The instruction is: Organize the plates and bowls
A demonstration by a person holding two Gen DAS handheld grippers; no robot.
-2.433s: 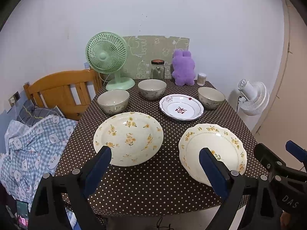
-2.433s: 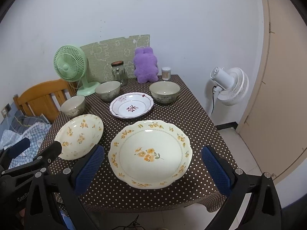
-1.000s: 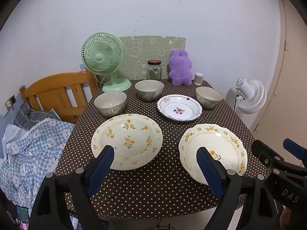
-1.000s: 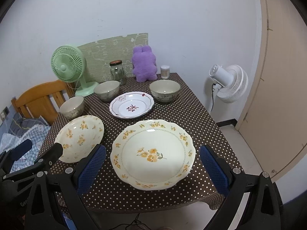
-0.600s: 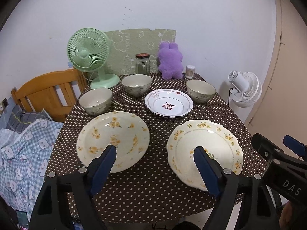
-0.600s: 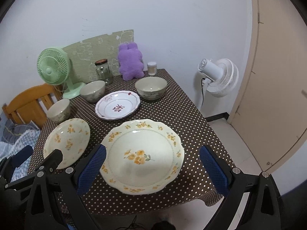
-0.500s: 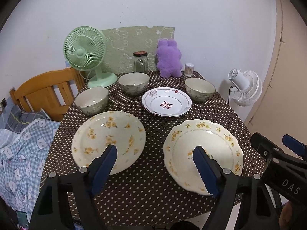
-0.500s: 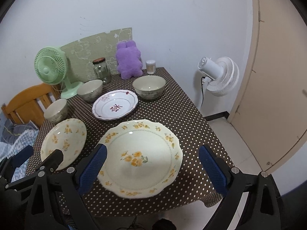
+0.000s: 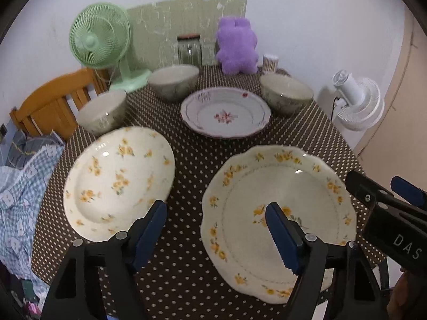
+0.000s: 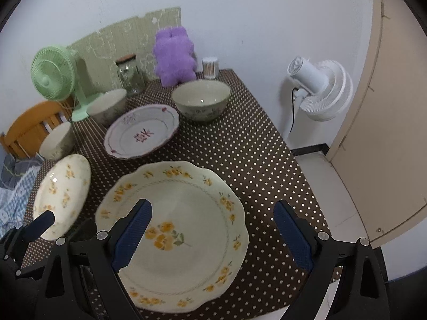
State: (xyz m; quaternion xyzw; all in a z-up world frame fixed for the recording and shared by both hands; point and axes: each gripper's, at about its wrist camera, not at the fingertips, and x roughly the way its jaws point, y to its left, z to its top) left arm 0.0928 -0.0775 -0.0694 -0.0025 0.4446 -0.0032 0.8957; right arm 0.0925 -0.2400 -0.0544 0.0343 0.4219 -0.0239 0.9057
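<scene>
While both grippers hang over the near edge of the table (image 9: pixel 192 160), neither grips anything. The left gripper (image 9: pixel 216 229) is closing, its jaws over the gap left of the scalloped plate (image 10: pixel 186 213), with only its right finger above that plate's rim and the dotted cloth between them. The right gripper (image 10: pixel 213 229) is also closing slowly, jaws wide, one finger above the plate's left part and the other past its right rim; its pads do not touch the plate.

Left of the scalloped plate, just apart, lies the round flowered plate (image 9: pixel 117 176), reaching the table's left edge. Behind the scalloped plate sits the red-trimmed plate (image 9: pixel 225 112), with bowls (image 9: pixel 287 94) behind right, behind left (image 9: pixel 173 81) and far left (image 9: pixel 102 112). Open cloth runs right of the scalloped plate to the table's right edge, and the plate's near rim comes close to the front edge.

On the right gripper's body, seen from the left wrist, white letters read "DAS" (image 9: pixel 407 245).
</scene>
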